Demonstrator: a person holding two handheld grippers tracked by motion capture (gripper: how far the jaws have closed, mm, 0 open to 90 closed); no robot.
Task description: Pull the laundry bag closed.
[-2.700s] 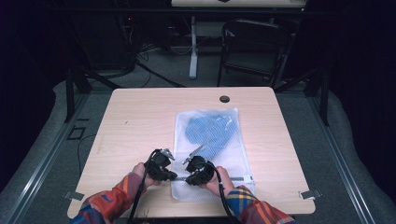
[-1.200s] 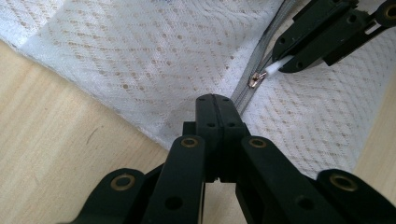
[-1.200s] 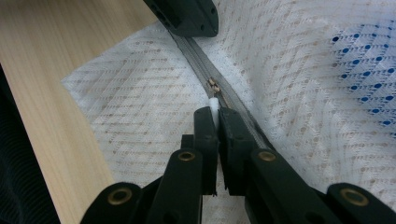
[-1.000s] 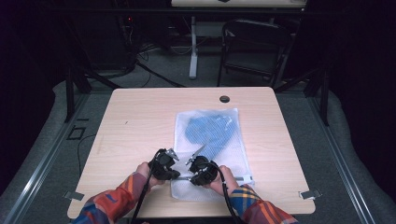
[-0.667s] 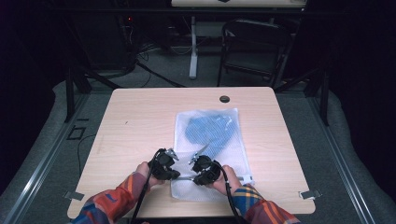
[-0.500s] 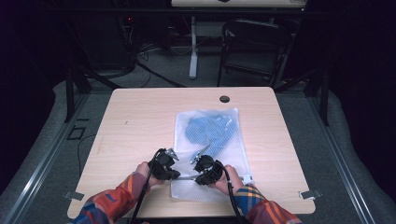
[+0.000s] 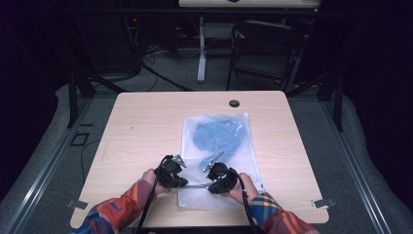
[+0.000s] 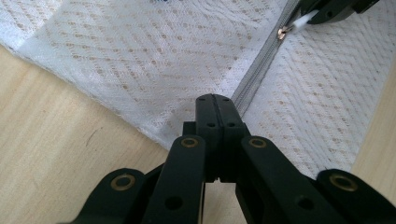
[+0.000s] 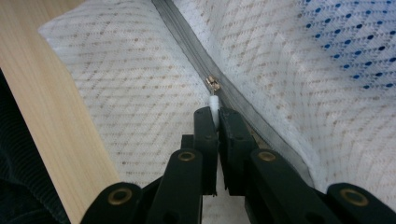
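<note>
Two tools work at the near end of a white mesh bag (image 7: 216,146) that lies flat on the wooden counter (image 7: 141,122), a little right of its middle, with a blue garment (image 7: 219,135) showing through the mesh in the far half. The left tool (image 7: 182,183) sits at the bag's near left edge; in the left gripper view its jaws are pressed fully together on the fabric beside the grey zipper (image 8: 261,65), just where the zipper track meets the bag's edge. The right tool (image 7: 210,185) is close beside it, to the right, over the bag's near part; in the right gripper view its jaws are nearly closed, pinching the small white pull tab (image 9: 214,103) that hangs from the metal slider (image 9: 213,84). The zipper runs between the two tools across the bag's near end. Both of the person's forearms wear plaid sleeves (image 7: 114,214) and come in from the near edge of the counter.
</note>
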